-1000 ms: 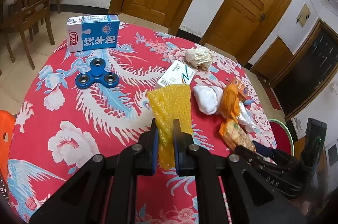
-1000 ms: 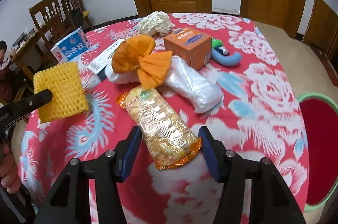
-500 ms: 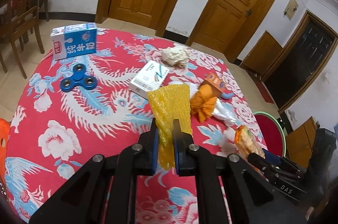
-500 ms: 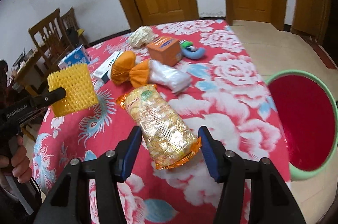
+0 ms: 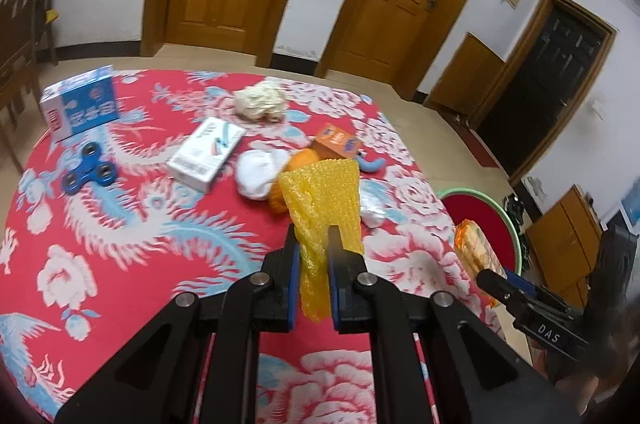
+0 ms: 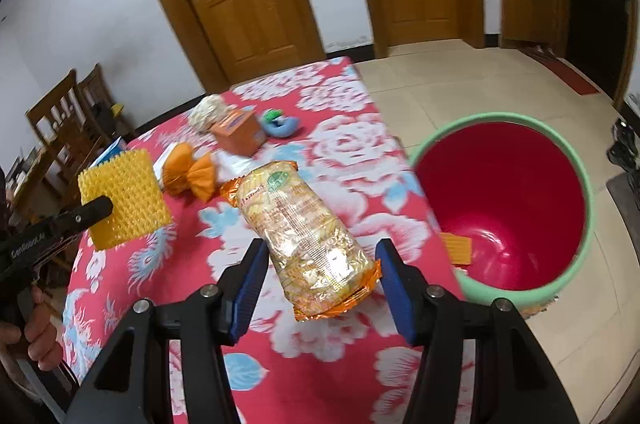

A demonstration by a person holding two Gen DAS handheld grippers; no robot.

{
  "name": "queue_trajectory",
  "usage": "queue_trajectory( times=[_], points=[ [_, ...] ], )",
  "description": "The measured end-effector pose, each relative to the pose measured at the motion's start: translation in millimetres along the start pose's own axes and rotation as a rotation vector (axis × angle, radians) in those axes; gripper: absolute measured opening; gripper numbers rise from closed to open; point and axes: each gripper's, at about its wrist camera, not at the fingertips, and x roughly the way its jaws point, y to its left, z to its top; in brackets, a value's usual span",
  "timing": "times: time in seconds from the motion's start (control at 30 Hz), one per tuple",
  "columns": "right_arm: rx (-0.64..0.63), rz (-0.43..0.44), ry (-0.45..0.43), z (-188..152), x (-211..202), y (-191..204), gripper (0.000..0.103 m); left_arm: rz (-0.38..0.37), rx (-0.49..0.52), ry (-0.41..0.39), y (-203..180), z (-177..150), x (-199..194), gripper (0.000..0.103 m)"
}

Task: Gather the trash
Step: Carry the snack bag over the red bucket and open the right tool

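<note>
Your left gripper (image 5: 311,248) is clamped narrow on the yellow foam mesh sleeve (image 5: 324,199), held up over the table (image 5: 120,224) with its red floral cloth; the sleeve's lower end hangs between the blue pads. Your right gripper (image 6: 318,264) holds the orange-and-clear plastic snack packet (image 6: 308,224) between wide-set fingers, raised above the table edge. A green round logo shows on the packet; its print is too blurred to read.

The red bin with green rim (image 6: 504,199) stands on the floor just beside the table, to the right of the packet. A flat orange piece (image 6: 456,248) lies inside it, part hidden by the table edge.

Still on the table:
- orange crepe wad (image 6: 190,175)
- orange carton (image 6: 240,131)
- crumpled beige paper ball (image 5: 260,99)
- white crumpled wad (image 5: 256,175)
- white flat box (image 5: 206,153), barcode on its end
- blue fidget spinner (image 5: 90,173)
- blue-and-white milk carton (image 5: 80,105), characters blurred
- blue curved toy (image 6: 280,123), half behind the carton

Gripper body lettering: "DAS" in the left view, "GenRobot.AI" in the right view.
</note>
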Motion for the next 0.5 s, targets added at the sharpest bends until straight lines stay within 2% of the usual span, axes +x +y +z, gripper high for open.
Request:
queue_trajectory(
  times=[0.5],
  points=[
    [0.151,-0.108,-0.050,2.0,-12.4,-68.4,0.059,-0.092,0.151,0.061,-73.9,10.3,37.9,0.011]
  ],
)
